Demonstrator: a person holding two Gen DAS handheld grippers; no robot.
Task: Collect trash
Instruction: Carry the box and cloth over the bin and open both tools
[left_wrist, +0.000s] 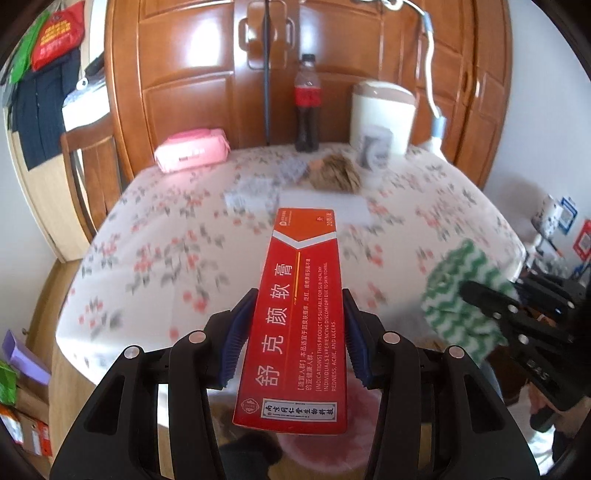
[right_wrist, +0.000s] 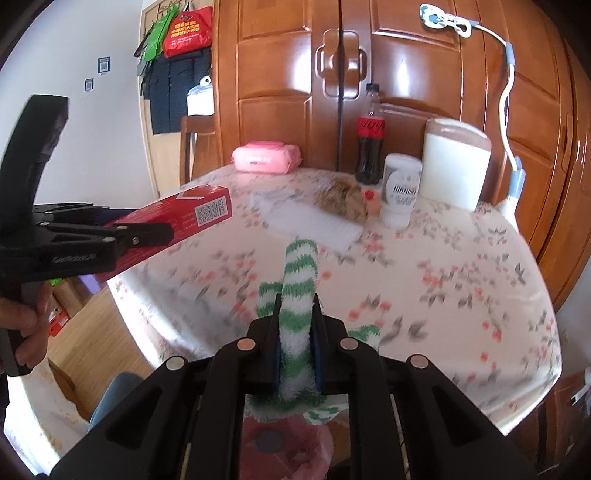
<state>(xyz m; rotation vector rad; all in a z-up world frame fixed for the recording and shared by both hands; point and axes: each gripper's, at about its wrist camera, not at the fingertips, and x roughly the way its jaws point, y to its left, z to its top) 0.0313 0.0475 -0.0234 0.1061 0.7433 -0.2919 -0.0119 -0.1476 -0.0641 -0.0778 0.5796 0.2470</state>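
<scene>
The red box (left_wrist: 301, 317) is pinched by the left hand-held gripper (left_wrist: 295, 332) and the green striped cloth (right_wrist: 297, 325) by the right hand-held gripper (right_wrist: 295, 347), both held off the tabletop's (right_wrist: 461, 295) near edge, likely for throwing away.

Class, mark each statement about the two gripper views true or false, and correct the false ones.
1. The left gripper holds a red box. True.
2. The right gripper is open and empty. False: it is shut on a green-and-white striped cloth.
3. A cola bottle stands upright at the far edge of the table. True.
4. The pink wipes pack lies on the floor. False: it lies on the table.
5. The tablecloth is plain blue. False: it is white with a floral print.
</scene>
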